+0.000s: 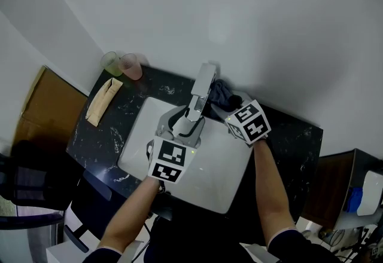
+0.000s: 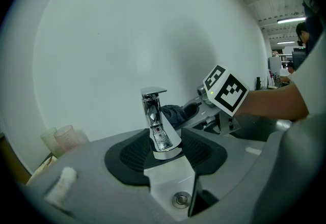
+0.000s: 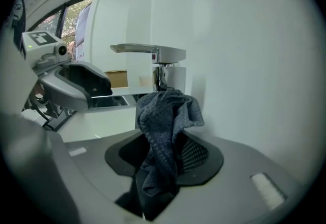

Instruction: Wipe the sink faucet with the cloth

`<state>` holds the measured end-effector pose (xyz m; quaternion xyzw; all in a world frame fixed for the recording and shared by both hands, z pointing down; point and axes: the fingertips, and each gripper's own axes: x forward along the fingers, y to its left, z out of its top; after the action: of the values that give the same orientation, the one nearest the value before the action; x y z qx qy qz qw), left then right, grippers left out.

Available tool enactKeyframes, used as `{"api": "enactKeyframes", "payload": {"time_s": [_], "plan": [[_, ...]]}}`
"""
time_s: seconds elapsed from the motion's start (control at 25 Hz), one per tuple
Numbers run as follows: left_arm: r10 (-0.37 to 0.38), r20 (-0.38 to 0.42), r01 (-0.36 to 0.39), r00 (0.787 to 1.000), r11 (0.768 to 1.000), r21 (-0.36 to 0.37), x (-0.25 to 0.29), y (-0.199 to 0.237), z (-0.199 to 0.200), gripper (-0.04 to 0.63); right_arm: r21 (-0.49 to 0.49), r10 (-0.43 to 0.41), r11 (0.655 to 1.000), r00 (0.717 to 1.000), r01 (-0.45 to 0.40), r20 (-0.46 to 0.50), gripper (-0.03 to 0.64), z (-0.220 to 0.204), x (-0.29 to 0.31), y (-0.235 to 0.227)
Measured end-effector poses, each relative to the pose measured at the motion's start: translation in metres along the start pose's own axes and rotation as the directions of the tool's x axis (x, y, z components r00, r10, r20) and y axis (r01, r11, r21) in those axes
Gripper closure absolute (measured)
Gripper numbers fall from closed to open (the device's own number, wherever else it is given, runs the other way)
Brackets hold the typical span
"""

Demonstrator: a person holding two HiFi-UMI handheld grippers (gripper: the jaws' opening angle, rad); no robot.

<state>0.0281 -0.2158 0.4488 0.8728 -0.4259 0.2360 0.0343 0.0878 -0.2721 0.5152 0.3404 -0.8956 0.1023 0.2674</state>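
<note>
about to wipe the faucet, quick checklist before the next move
1. Cloth gripped: not ok. The cloth sits unpinched between the right gripper's open jaws.
2. Faucet near the cloth: ok. The faucet stands just behind it.
3. Left gripper off the faucet: cannot tell. Its open jaws flank it.
4. Cups out of the way: ok. They stand at the counter's back left corner.

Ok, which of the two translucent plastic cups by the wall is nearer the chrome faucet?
The pink translucent plastic cup. The green cup stands beside it on the side away from the chrome faucet.
</note>
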Motion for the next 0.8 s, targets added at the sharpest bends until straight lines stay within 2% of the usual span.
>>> {"api": "enactKeyframes", "payload": {"time_s": [0.08, 0.12, 0.52, 0.64, 0.8], "plan": [[0.002, -0.001, -0.002, 1.000, 1.000, 0.000, 0.000, 0.000, 0.000, 0.396, 0.004, -0.017, 1.000, 1.000, 0.017, 0.002, 0.503, -0.001, -0.002, -0.004], [0.003, -0.001, -0.003, 1.000, 1.000, 0.000, 0.000, 0.000, 0.000, 0.396, 0.003, -0.020, 1.000, 1.000, 0.020, 0.001, 0.514, -0.001, -0.002, -0.004], [0.007, -0.012, -0.006, 1.000, 1.000, 0.007, 0.000, 0.000, 0.000, 0.396, -0.041, -0.025, 0.999, 0.997, 0.023, -0.067, 0.537, -0.008, 0.018, -0.003], [0.004, -0.016, -0.004, 1.000, 1.000, 0.010, 0.001, 0.000, -0.001, 0.396, -0.017, 0.007, 1.000, 0.999, -0.008, -0.035, 0.538, 0.000, 0.010, 0.002], [0.008, -0.021, -0.007, 1.000, 1.000, 0.012, 0.001, 0.000, -0.001, 0.396, -0.016, 0.012, 1.000, 0.998, -0.011, 0.055, 0.538, 0.028, -0.009, 0.002]]}}
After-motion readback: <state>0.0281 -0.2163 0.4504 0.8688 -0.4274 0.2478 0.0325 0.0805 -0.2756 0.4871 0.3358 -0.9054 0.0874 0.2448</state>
